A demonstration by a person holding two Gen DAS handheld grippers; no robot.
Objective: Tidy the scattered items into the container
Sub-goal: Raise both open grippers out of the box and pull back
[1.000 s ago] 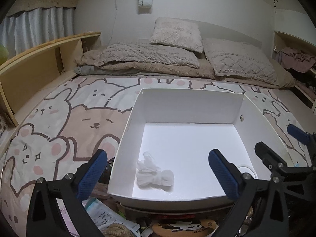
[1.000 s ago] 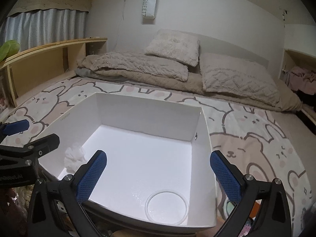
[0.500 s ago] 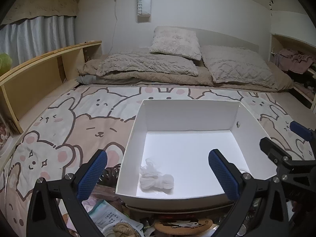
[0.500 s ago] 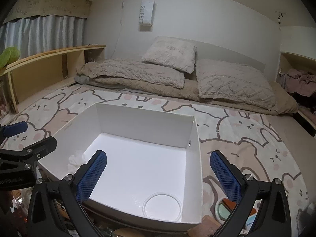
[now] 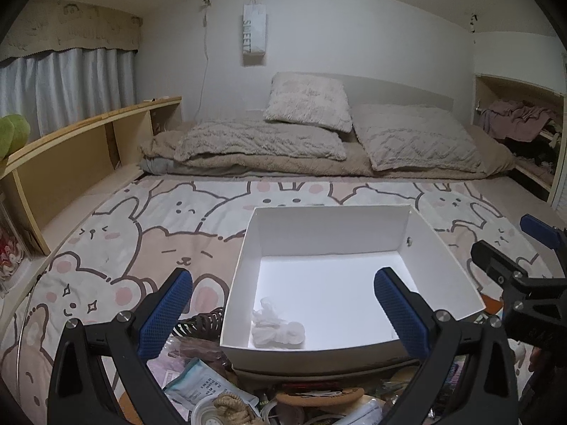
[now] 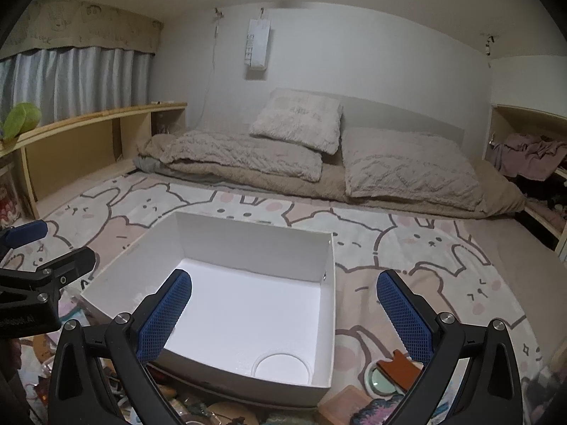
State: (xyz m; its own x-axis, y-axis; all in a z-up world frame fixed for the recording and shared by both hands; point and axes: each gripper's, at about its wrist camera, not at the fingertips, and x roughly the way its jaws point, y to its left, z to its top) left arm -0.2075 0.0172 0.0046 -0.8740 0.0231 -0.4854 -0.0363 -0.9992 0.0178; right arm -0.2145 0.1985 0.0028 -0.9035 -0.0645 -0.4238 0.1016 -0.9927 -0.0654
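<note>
A white open box [image 5: 329, 233] stands on the bear-print blanket; it also shows in the right wrist view [image 6: 248, 244]. A crumpled white tissue [image 5: 278, 329] lies in its near left corner. A clear ring lid [image 6: 282, 368] lies in its near right corner. My left gripper [image 5: 283, 313] is open and empty, held above the box's near edge. My right gripper [image 6: 283, 313] is open and empty, above the box's near right side. Scattered items lie in front of the box: a packet [image 5: 205, 386], a coiled cord [image 5: 198, 322], a round coaster [image 5: 319, 395].
A brown tag on a round mirror [image 6: 393, 370] and a pink block [image 6: 349, 402] lie right of the box. Pillows [image 5: 308, 101] and a folded quilt [image 5: 255, 141] lie at the far end. A wooden shelf [image 5: 71, 156] runs along the left.
Both grippers have drawn back and risen, so the box looks smaller and farther. More clutter shows in front of the box. Both stay open.
</note>
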